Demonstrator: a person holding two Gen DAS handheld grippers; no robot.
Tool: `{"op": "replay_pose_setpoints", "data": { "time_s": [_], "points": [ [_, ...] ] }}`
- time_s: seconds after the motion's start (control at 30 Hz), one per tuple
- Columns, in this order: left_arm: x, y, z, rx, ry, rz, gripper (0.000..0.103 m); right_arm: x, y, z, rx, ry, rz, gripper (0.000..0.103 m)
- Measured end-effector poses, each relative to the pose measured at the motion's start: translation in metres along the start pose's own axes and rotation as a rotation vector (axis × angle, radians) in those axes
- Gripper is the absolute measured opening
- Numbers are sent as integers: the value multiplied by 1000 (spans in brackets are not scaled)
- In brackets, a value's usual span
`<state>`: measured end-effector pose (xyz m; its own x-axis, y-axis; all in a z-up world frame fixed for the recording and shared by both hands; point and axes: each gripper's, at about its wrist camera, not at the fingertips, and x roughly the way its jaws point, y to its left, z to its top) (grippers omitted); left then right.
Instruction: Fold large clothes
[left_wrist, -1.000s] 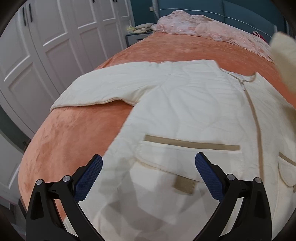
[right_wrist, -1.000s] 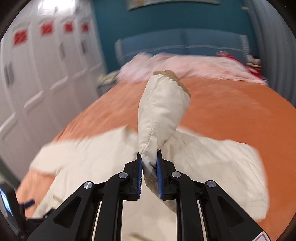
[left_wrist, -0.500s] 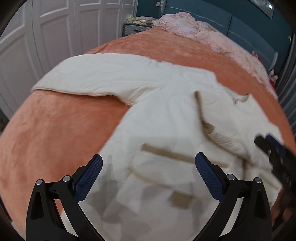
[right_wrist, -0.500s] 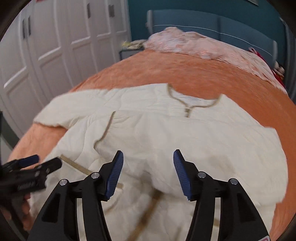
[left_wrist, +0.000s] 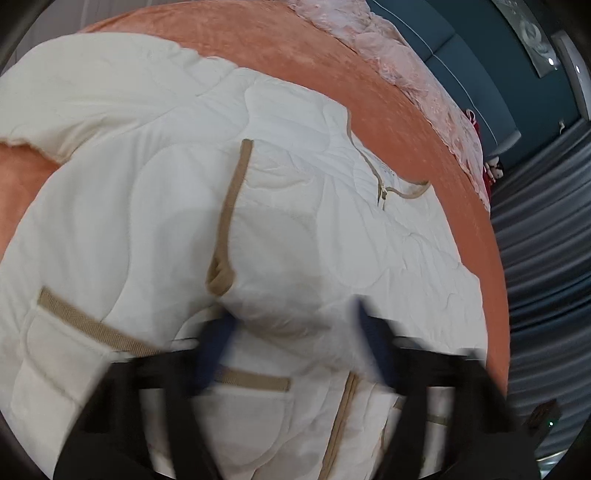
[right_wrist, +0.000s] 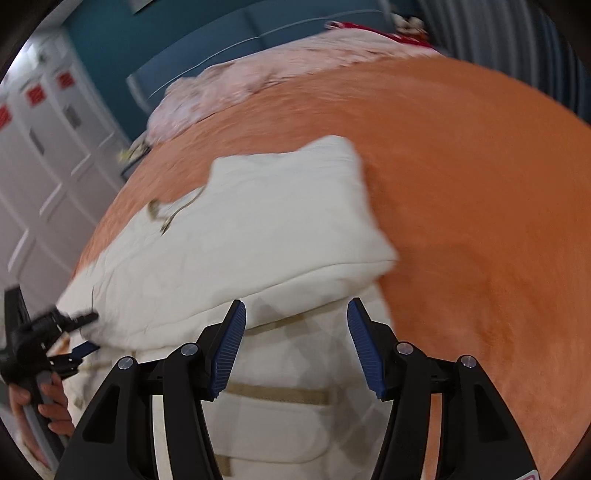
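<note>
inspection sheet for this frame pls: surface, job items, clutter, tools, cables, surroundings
Surface: orange bedspread, bare to the right of the garment.
Job's things: cream quilted jacket lying front up, zip closed, one sleeve folded across the body.
Clutter: pink lace cover bunched at the head of the bed; red item beyond it.
Tools: left tool blurred, jaws have just been closing around the tan-trimmed sleeve cuff; grip unclear. Right tool open over the jacket, holding nothing.
Cables: nothing seen.
Surroundings: white wardrobe doors, teal headboard, grey curtain.
</note>
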<state>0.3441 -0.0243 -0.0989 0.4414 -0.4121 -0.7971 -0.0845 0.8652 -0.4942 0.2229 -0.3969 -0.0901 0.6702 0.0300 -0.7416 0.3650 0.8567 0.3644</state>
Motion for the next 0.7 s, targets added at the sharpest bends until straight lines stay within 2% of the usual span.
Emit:
{"op": "replay_pose_setpoints", "data": {
  "time_s": [0.03,0.07,0.13,0.27,0.37,0.53,0.7],
  "points": [
    [0,-2,2,16,-12,23,24,3,-5,1,28,2,9,56],
    [-4,-4,5,37,-37,36,15,7,-9,3,52,4,18,56],
    [-14,-6,11,78,-80,61,10,15,-17,6,106,7,43,56],
    [-37,0,28,153,-196,163,8,26,-22,16,168,-4,92,53],
    [-33,11,33,175,-197,218,8,33,-9,24,137,-10,89,42],
    [-5,25,18,236,-177,326,8,40,20,27,-9,-16,-60,20],
    [5,28,7,268,-208,370,9,44,33,23,-123,-11,-160,16]
  ]
}}
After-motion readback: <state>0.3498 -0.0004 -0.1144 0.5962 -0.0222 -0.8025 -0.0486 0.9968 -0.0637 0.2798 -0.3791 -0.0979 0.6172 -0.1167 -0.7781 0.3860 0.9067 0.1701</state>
